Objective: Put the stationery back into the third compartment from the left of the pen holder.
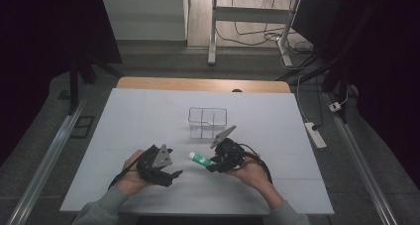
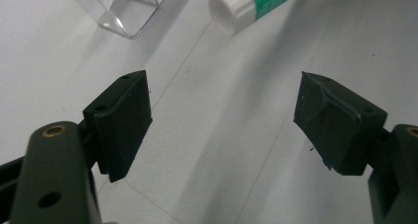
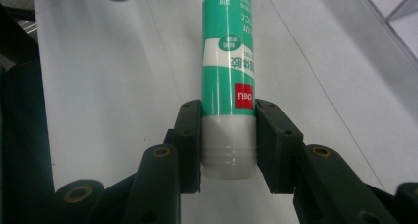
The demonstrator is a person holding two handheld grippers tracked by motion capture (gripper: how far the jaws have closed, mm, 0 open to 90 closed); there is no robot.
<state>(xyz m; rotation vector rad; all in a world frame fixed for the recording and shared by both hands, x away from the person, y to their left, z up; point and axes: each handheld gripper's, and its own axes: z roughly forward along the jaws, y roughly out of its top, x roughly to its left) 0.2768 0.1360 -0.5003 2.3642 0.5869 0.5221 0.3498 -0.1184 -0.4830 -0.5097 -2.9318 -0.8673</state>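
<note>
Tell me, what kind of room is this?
Probably a lab or recording setup: a white-covered table between dark curtains, floor cables and a power strip, and a person holding two grippers.

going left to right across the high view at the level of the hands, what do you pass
left hand → left gripper, jaws open → glue stick → right gripper, shut on the glue stick's end → right hand
</note>
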